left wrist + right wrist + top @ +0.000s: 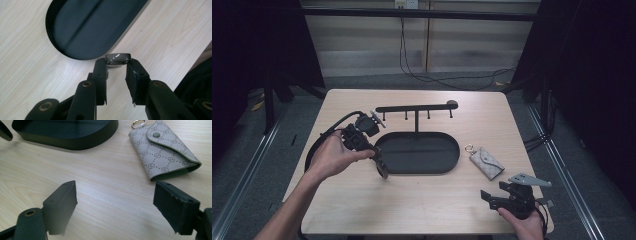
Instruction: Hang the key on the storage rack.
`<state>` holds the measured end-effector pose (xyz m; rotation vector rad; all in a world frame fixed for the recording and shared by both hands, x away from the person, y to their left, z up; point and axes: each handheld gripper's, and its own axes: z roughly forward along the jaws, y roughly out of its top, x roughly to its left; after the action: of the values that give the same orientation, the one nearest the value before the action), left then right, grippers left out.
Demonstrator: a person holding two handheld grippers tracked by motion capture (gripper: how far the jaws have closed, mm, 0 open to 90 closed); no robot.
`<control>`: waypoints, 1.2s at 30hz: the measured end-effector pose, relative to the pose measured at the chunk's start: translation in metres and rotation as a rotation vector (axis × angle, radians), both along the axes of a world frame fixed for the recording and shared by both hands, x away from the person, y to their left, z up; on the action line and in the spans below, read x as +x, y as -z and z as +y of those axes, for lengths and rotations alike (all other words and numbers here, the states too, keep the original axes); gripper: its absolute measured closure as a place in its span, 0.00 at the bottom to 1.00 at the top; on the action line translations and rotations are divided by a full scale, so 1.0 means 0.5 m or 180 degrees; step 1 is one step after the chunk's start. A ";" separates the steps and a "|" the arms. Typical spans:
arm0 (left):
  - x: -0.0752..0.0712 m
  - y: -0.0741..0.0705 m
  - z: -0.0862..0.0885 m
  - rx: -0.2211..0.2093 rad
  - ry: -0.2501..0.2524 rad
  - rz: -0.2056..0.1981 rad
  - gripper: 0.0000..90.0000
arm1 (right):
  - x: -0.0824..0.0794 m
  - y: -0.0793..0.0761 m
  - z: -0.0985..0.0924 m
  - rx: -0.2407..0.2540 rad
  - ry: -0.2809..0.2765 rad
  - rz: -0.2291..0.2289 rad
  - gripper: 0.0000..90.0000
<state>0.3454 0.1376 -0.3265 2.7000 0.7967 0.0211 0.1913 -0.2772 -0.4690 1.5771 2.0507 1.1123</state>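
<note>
The watch (117, 58), a small grey thing with a glossy rounded edge, was pinched at the tips of the left gripper's (117, 65) fingers.

In the high view, the left gripper (382, 170) hung over the desk (422, 200) just beside the left end of the black oval tray (452, 150), with a key pouch (486, 162) lying to the tray's right and the right gripper (486, 197) near the desk's front right corner.

In the left gripper view, the watch sat above bare wood, close to the tray's (50, 32) rounded end.

In the right gripper view, the right gripper's (117, 207) fingers were spread wide and held nothing, with the patterned key pouch (162, 150) ahead of them.
</note>
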 end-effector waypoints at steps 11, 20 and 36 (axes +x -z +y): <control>0.016 -0.020 -0.006 0.0145 -0.0073 0.0081 0.78 | 0.000 0.000 0.000 -0.0001 -0.0010 0.0002 0.21; 0.035 -0.035 -0.018 0.0248 -0.0142 0.0185 0.78 | 0.001 0.000 0.000 -0.0002 -0.0016 0.0001 0.21; 0.078 -0.059 -0.034 0.0411 -0.0296 0.0307 0.79 | 0.000 0.000 0.000 0.0009 -0.0013 0.0002 0.21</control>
<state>0.3845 0.1206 -0.2970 2.8002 0.9811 -0.0377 0.1912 -0.2772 -0.4690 1.5754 2.0546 1.1167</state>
